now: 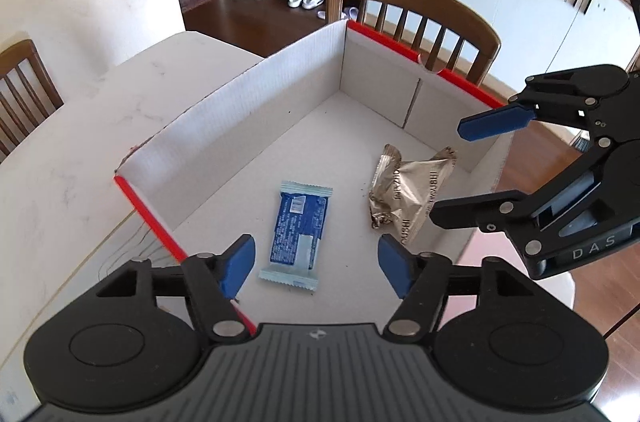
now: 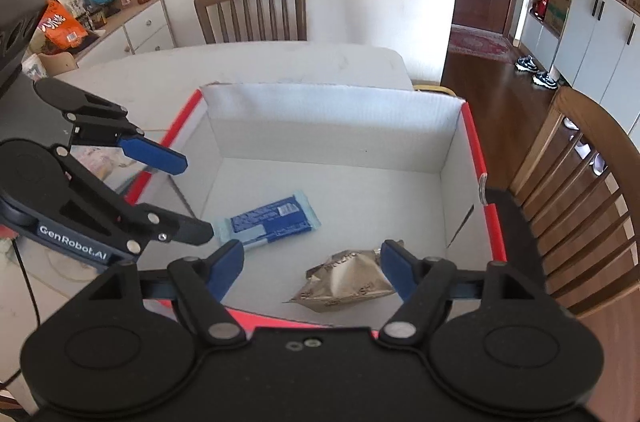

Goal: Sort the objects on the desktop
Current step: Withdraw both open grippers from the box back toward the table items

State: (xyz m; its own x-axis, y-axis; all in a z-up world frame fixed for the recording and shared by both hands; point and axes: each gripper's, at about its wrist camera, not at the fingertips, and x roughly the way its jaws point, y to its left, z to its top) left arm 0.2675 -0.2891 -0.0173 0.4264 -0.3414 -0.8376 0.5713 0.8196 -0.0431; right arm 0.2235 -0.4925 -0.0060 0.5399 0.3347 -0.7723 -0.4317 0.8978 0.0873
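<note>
Both empty, jaws spread: left hand-held gripper [image 1: 316,264] and right hand-held gripper [image 2: 312,270], poised over cardboard box [image 1: 256,94] on table [image 1: 72,150]. Already inside: blue packet [image 1: 298,228] and gold wrapper [image 1: 404,190]. Probably nearly done; anything left outside unclear.

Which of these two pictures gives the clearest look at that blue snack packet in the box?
The left wrist view: the blue packet lies fully visible between the open tongs. In the right wrist view the blue packet lies slanted, one end hidden behind the other tongs.

- The box [image 1: 256,94] sits on the table [image 1: 80,126].
- Inside it, the flat packet [image 1: 298,226] lies left of the crumpled packet [image 1: 404,194], apparently apart.
- A chair [image 1: 416,10] stands behind the box.
</note>
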